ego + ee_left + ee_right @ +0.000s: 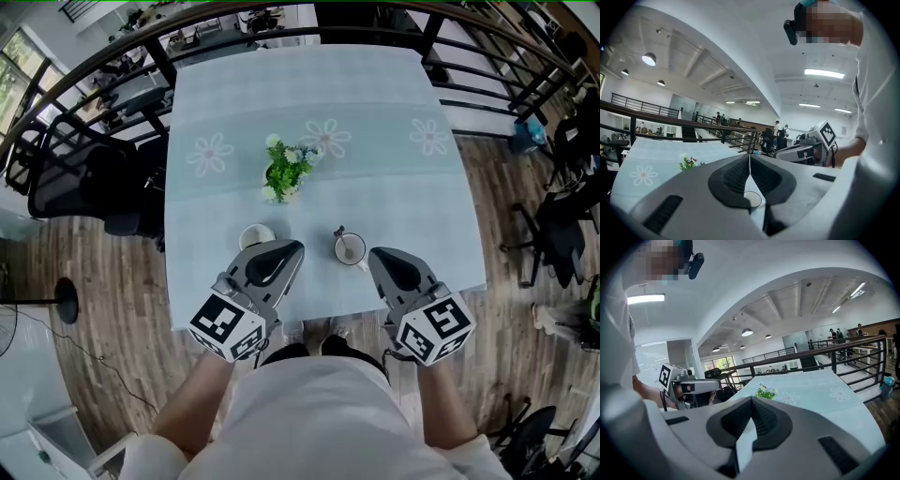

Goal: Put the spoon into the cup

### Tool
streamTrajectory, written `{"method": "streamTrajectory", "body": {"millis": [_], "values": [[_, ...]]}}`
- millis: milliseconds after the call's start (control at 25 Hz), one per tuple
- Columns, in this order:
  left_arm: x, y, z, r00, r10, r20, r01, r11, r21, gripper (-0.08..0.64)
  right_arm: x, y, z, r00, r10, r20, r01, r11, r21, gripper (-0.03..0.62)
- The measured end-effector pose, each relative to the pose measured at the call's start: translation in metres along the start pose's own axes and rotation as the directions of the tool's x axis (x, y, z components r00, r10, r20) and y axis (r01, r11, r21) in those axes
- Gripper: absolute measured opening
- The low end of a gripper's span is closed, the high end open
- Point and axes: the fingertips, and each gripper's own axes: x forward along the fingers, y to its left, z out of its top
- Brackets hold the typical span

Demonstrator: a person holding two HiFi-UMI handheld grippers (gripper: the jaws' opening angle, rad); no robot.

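A white cup (350,249) stands near the table's front edge with a metal spoon (341,234) in it, handle up and to the left. A second white cup (256,234) sits to its left; its rim (751,199) shows below my left jaws. My left gripper (297,247) is shut and empty, its tip between the two cups. My right gripper (372,253) is shut too, with nothing in it, just right of the cup with the spoon. In the gripper views both sets of jaws meet at their tips, left gripper (750,157) and right gripper (751,399).
A small pot of green plants with white flowers (287,169) stands mid-table on the pale blue cloth (394,187). A dark railing (112,56) curves behind the table, and office chairs (84,178) stand at its left. Wooden floor lies on both sides.
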Motion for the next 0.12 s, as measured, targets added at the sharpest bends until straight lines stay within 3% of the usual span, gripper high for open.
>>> {"method": "streamTrajectory", "body": {"millis": [120], "values": [[0.0002, 0.0004, -0.0029, 1.000, 0.000, -0.001, 0.000, 1.000, -0.001, 0.026, 0.0011, 0.0007, -0.0010, 1.000, 0.002, -0.001, -0.002, 1.000, -0.003, 0.021]]}}
